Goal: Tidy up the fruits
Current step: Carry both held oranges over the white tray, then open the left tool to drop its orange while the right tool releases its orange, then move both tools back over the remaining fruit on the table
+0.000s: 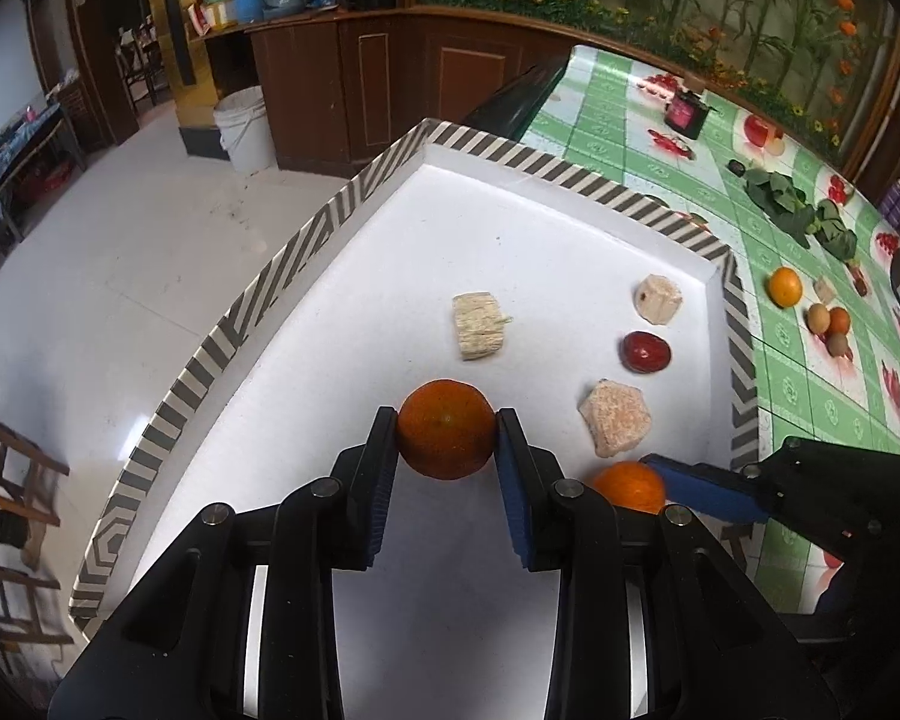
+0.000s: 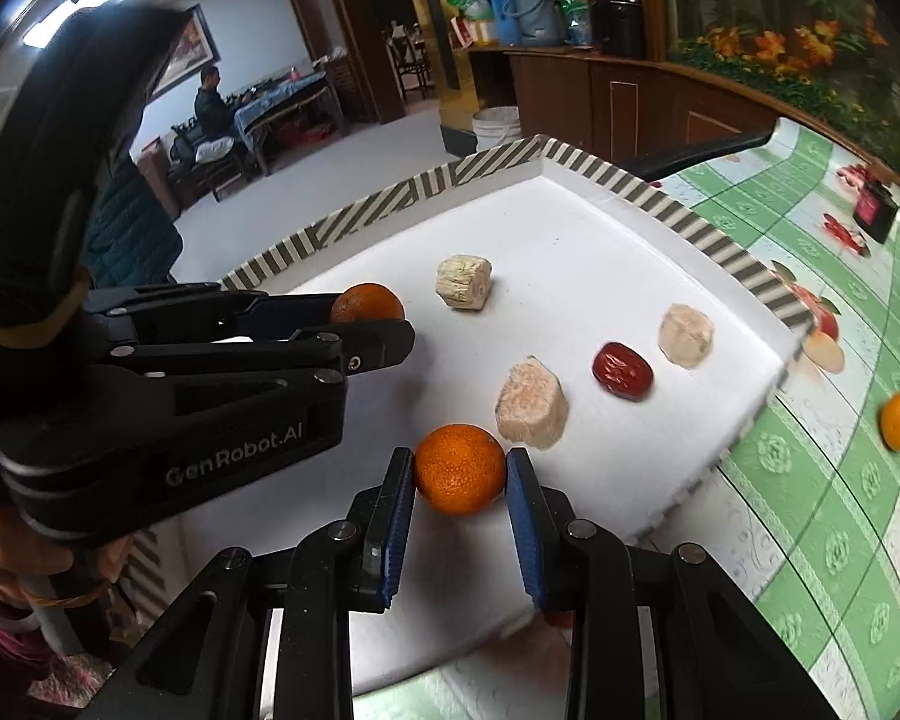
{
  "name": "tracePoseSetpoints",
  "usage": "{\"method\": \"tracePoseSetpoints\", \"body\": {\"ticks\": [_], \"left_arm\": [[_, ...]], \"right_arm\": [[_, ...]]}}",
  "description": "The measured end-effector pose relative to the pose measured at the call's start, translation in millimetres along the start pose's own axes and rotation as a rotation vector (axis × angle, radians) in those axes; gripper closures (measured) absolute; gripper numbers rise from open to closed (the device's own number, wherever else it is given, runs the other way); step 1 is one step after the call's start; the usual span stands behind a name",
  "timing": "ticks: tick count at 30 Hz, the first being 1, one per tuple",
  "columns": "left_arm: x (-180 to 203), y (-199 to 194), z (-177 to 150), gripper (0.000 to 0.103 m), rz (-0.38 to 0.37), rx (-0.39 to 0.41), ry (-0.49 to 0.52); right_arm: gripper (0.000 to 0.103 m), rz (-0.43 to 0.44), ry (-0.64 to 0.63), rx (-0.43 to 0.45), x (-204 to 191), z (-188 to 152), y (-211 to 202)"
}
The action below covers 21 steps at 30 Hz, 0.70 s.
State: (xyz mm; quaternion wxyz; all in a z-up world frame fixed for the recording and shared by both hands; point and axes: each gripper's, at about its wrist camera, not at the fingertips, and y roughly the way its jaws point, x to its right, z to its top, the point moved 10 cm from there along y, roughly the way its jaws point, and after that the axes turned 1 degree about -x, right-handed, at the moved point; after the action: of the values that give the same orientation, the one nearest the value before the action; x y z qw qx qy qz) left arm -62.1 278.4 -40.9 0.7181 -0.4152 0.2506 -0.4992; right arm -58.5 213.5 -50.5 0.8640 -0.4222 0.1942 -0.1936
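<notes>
Only the right wrist view shows a seated person; each tool clamps an orange.

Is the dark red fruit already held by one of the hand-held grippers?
No, the dark red fruit lies free on the white tray, while each hand-held gripper holds an orange.

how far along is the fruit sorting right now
Done: a red date and three pale chunks already lie in the striped tray. In hand: the left hand-held gripper and the right hand-held gripper each clamp an orange over the tray. Left: an orange and several small round fruits still sit on the green tablecloth.
</notes>
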Motion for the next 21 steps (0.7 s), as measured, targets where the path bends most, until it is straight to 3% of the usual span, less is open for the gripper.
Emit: {"method": "tracePoseSetpoints", "body": {"ticks": [3, 5, 7, 13, 21], "left_arm": [[-5, 5, -1, 0.071, 0.012, -0.021, -0.009], [-9, 6, -1, 0.059, 0.018, -0.025, -0.013], [-9, 6, -1, 0.054, 0.016, -0.025, -0.015], [-7, 2, 0, 0.054, 0.014, -0.022, -0.023], [16, -34, 12, 0.054, -0.005, 0.094, -0.016]], "right_arm": [[0.073, 0.004, -0.018, -0.029, -1, -1, 8], [0.073, 0.002, -0.025, -0.02, -1, 1, 9], [0.073, 0.005, -0.019, -0.011, -1, 2, 8], [0.07, 0.008, -0.006, 0.014, 2, -1, -11], [0.07, -0.013, 0.065, 0.105, 27, -15, -62]]}}
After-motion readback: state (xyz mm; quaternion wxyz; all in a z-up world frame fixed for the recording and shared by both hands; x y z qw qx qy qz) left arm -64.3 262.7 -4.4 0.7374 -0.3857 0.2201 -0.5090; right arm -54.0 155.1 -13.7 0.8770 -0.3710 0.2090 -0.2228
